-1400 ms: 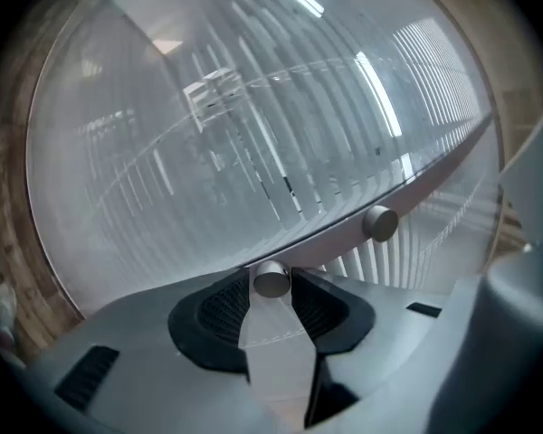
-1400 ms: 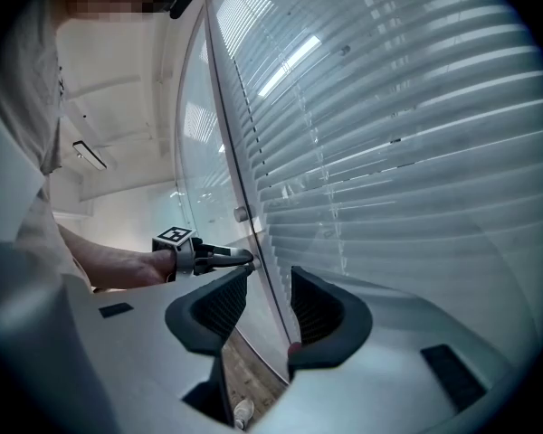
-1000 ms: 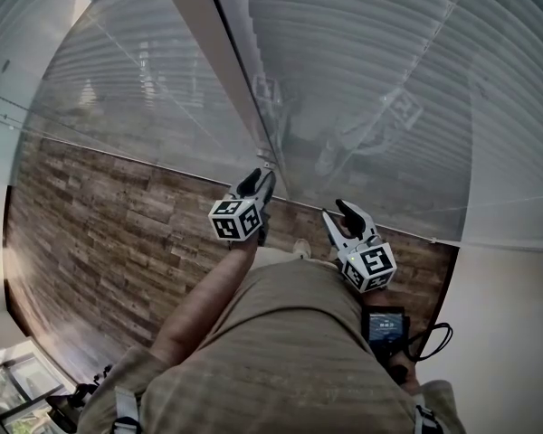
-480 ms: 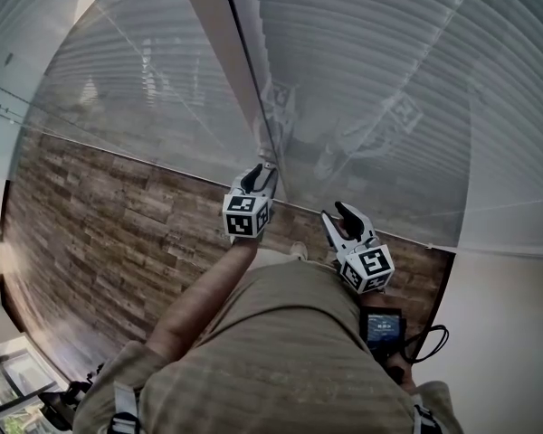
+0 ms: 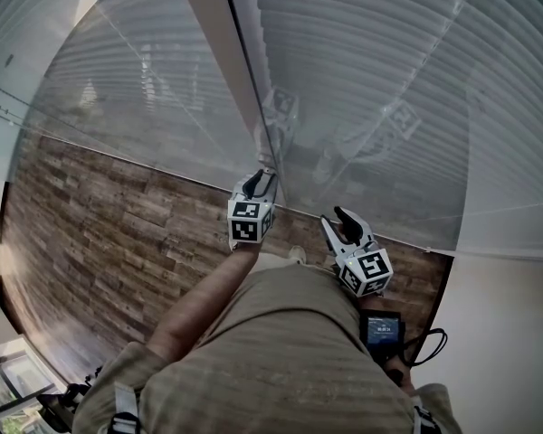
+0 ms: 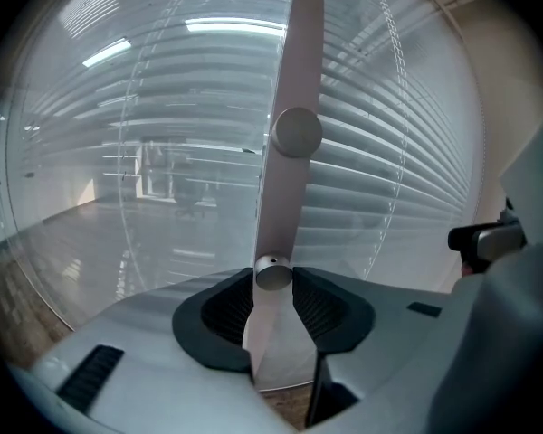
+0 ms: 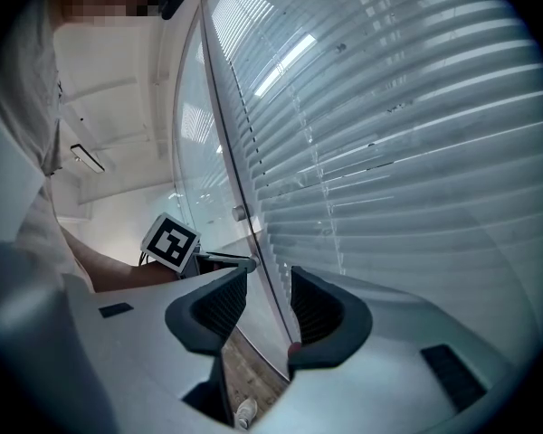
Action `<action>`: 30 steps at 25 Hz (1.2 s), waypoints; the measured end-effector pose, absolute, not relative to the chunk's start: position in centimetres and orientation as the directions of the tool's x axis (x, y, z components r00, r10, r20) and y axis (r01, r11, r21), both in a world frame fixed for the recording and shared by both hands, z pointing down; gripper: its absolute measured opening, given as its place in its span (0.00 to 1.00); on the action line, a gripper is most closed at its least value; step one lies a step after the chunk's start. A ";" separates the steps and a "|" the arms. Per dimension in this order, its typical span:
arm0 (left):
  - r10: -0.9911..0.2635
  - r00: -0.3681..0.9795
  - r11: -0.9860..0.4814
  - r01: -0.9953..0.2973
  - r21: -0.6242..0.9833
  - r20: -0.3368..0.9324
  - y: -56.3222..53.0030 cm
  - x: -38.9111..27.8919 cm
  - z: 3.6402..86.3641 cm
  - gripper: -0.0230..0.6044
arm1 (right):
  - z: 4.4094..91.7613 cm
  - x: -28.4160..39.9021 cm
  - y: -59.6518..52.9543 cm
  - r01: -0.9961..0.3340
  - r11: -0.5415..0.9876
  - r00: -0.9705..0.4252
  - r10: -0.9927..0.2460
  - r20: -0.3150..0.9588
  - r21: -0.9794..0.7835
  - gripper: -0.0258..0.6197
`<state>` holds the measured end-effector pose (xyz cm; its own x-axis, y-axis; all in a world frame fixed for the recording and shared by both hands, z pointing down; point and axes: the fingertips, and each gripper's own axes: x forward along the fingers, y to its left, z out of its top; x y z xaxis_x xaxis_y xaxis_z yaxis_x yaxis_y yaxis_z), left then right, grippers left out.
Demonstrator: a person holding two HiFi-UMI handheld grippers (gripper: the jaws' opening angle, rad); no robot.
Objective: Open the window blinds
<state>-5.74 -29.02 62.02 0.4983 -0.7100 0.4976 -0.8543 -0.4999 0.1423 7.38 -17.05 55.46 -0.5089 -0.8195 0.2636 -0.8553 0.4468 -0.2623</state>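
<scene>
White slatted blinds [image 5: 371, 80] hang shut behind a glass wall, with a pale upright post [image 5: 226, 61] between the panes. In the left gripper view the post [image 6: 294, 61] carries two round metal knobs, an upper one [image 6: 297, 132] and a lower one [image 6: 273, 276]. My left gripper [image 6: 273, 285] is at the post [image 5: 264, 179], and its jaws have just been closing. The lower knob sits between the pads, which touch it on both sides. My right gripper [image 5: 339, 217] hangs open to the right, close to the glass, nothing between its jaws [image 7: 267, 292].
A wood-pattern floor [image 5: 100, 233] runs along the foot of the glass. A small screen device [image 5: 385, 328] with a cable hangs at the person's waist. A shoe [image 7: 245, 412] shows below the right gripper. The left pane [image 5: 118, 89] reflects the room.
The left gripper has rolled about its own axis at the post, its marker cube turning, and shifted slightly right. The right gripper has stayed where it was.
</scene>
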 end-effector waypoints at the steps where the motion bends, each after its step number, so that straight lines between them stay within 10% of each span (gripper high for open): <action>1: -0.711 0.498 -0.500 -0.854 0.141 0.496 -29.0 -5.7 62.1 0.27 | 55.5 7.4 -17.1 -0.855 0.446 -0.509 -0.819 0.264 -0.263 0.29; 30: -0.636 0.726 -0.275 -0.531 0.802 0.263 -28.4 -5.8 63.4 0.25 | 56.9 7.8 -16.8 -0.853 0.449 -0.512 -0.819 0.260 -0.267 0.29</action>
